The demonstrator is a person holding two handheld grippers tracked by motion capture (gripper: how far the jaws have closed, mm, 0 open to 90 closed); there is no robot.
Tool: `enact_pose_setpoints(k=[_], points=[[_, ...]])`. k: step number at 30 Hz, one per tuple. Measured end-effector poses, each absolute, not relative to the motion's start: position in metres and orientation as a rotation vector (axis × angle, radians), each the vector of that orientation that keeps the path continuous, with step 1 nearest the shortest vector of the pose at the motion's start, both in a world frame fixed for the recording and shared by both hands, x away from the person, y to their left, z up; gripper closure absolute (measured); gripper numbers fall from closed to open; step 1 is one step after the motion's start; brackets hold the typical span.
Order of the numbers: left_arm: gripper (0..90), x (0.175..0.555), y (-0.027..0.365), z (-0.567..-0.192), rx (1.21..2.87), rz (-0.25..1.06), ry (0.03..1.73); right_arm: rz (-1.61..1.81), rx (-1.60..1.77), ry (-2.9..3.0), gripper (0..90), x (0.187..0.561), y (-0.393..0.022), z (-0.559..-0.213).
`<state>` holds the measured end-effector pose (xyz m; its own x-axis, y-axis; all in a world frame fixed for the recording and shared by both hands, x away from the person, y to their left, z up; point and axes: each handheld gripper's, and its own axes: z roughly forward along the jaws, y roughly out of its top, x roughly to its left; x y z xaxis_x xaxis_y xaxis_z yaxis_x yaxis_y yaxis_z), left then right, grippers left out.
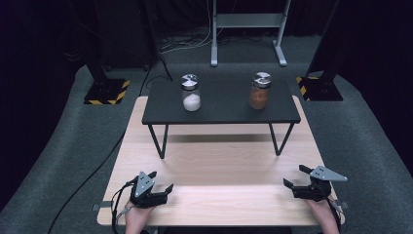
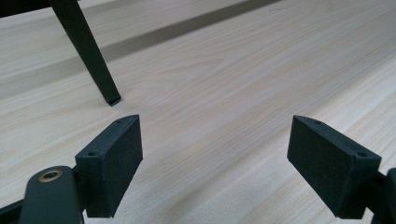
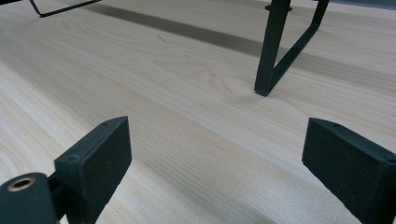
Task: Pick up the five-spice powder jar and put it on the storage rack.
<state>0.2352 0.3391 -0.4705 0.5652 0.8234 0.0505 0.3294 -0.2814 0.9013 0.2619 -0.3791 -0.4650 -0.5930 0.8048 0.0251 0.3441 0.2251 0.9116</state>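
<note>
Both grippers, left gripper (image 1: 160, 181) and right gripper (image 1: 295, 177), rest spread and empty on the desk (image 1: 214, 161); 2 jars, white-filled jar (image 1: 191, 92) and brown-filled jar (image 1: 259, 90), stand on the black stand (image 1: 221, 111), risking toppling if nudged

Two glass jars with silver lids: one jar of white powder (image 1: 191, 92) and one jar of orange-brown powder (image 1: 259, 91). One small black raised shelf on thin metal legs (image 1: 221, 114). One pale wooden worktop (image 1: 214, 165). Two black handheld grippers: left gripper (image 1: 161, 181), right gripper (image 1: 295, 176).
</note>
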Motion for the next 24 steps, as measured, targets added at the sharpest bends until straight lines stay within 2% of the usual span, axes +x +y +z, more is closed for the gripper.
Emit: enact_pose_setpoints(k=[24], points=[[17.5, 0.2342, 0.3379, -0.4703, 1.859, 0.666, 0.941, 1.341, 1.059, 2.06, 6.6, 0.2639, -0.3794, -0.4639]])
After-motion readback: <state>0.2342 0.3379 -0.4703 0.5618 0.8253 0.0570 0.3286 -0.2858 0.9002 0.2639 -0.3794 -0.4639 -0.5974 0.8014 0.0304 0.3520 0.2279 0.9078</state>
